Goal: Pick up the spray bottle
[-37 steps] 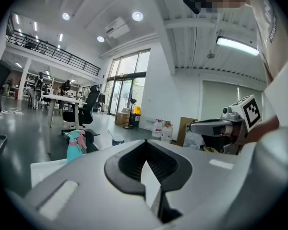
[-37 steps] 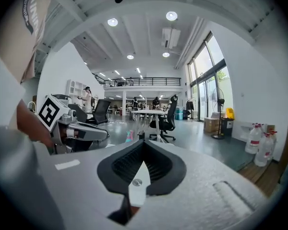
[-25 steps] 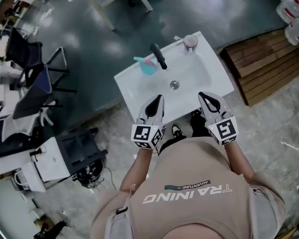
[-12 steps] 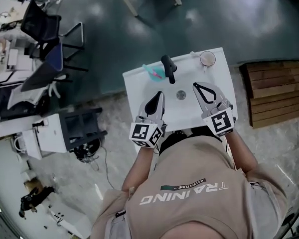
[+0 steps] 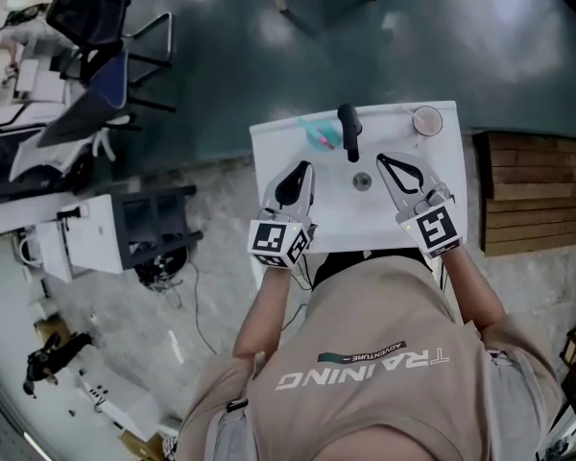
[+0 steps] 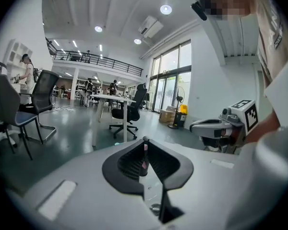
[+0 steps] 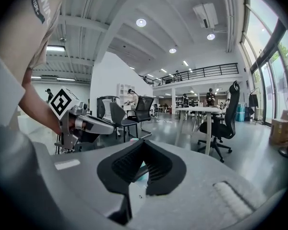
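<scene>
Seen from above, a person in a tan T-shirt stands at a small white sink (image 5: 269, 157) and holds a gripper in each hand, both reaching out over the basin.

The spray bottle (image 5: 317, 134), teal with a touch of pink, is at the back left of the sink, just beside the black tap (image 5: 348, 131). Whether it stands or lies cannot be told. Neither gripper touches it.

The left gripper (image 5: 305, 166) points toward the bottle from the near side, its tips close to it but apart from it. Its tongs are clenched almost to touching and hold nothing. They have just eased apart by a sliver, and the gripper's own camera shows only a narrow slit at the tips (image 6: 144, 140).

The right gripper (image 5: 382, 158) hangs over the right half of the basin, near the round drain (image 5: 362, 181). Its tongs are also clenched tip to tip (image 7: 143, 142) and hold nothing.

A round cup (image 5: 427, 120) stands at the back right corner of the sink, well apart from the bottle. To the right of the sink lies a wooden platform (image 5: 538, 195). Black office chairs (image 5: 96, 65) stand on the dark glossy floor at upper left.
</scene>
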The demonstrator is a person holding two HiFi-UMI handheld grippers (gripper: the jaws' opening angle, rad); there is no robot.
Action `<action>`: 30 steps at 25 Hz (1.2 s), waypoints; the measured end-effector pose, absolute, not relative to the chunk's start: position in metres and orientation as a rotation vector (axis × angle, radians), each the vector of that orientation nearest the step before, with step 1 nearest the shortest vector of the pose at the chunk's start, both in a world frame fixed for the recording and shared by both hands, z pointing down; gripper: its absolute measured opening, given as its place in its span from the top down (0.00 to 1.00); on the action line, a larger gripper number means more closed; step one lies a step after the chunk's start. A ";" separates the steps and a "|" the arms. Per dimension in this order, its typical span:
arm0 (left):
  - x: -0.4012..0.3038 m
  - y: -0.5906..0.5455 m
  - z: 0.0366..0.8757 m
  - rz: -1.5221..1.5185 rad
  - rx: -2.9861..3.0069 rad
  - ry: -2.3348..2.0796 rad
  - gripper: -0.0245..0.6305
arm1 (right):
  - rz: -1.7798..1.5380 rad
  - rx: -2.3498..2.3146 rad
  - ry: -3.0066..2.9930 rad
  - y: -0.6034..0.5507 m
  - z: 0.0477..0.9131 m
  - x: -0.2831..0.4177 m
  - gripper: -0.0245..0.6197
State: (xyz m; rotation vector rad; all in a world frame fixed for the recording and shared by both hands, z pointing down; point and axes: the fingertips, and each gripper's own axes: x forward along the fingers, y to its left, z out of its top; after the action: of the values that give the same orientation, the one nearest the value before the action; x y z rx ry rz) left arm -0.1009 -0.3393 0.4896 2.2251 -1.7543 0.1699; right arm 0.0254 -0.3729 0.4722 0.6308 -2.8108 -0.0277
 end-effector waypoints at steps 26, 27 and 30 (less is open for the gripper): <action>-0.120 -0.409 0.590 0.408 2.448 -1.343 0.63 | 0.147 1.069 -2.611 -0.364 0.480 0.036 0.96; -0.119 -0.412 0.591 0.404 2.451 -1.344 0.63 | 0.152 1.072 -2.604 -0.364 0.482 0.037 0.96; -0.117 -0.417 0.593 0.400 2.455 -1.343 0.63 | 0.172 1.075 -2.587 -0.363 0.487 0.041 0.96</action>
State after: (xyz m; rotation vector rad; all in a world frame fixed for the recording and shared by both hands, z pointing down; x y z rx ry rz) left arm -0.1172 -0.4170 0.5929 2.4550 -1.3433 0.3996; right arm 0.0407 -0.3632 0.4872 1.0746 -2.5870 0.1725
